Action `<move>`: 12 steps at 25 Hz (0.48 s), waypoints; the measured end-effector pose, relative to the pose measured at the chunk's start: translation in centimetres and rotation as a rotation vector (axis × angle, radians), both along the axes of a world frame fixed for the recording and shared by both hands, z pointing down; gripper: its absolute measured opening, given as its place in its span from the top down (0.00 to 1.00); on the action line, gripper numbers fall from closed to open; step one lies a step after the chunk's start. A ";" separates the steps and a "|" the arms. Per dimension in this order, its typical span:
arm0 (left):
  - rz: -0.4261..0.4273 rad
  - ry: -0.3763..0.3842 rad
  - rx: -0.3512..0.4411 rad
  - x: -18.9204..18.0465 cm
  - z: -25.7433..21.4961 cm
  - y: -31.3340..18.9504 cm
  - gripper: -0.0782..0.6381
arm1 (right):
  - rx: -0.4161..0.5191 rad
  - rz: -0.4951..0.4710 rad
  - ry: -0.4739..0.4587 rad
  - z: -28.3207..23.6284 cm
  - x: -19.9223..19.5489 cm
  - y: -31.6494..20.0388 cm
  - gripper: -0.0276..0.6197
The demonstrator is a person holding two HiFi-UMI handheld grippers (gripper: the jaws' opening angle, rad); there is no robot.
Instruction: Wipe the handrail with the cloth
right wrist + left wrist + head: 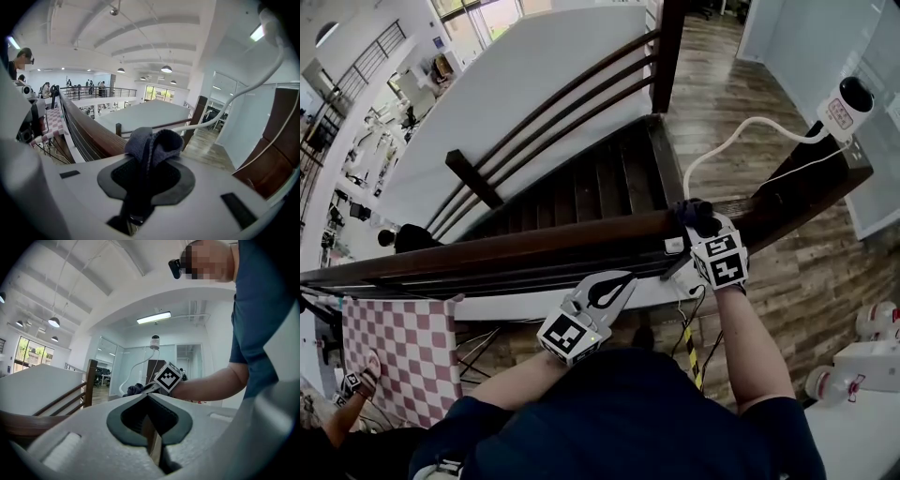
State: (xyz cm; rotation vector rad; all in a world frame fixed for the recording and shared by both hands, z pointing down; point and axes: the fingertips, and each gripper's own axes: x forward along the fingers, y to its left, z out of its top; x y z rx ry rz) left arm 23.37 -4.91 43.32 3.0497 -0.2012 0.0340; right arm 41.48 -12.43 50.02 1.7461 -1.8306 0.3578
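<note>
The dark wooden handrail (516,248) runs across the head view from the left edge to a post at the right. My right gripper (695,221) is shut on a dark blue-grey cloth (691,210) that rests on top of the rail near its right end. In the right gripper view the cloth (152,142) bulges out of the shut jaws, with the handrail (86,130) stretching off to the left. My left gripper (613,287) hangs just below the rail, shut and holding nothing. The left gripper view looks towards the right gripper's marker cube (168,377).
A wooden staircase (581,192) descends beyond the rail. A white camera (847,105) on a bent white stalk sits on the corner post (811,183). A red-checked cloth (403,347) hangs lower left, beside another person's hand (356,380). Cables (689,342) dangle under the rail.
</note>
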 end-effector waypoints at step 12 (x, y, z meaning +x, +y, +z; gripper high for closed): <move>-0.007 0.027 0.029 -1.3 -1.1 0.6 0.90 | 0.075 -0.052 -0.011 -1.6 -4.0 1.4 0.82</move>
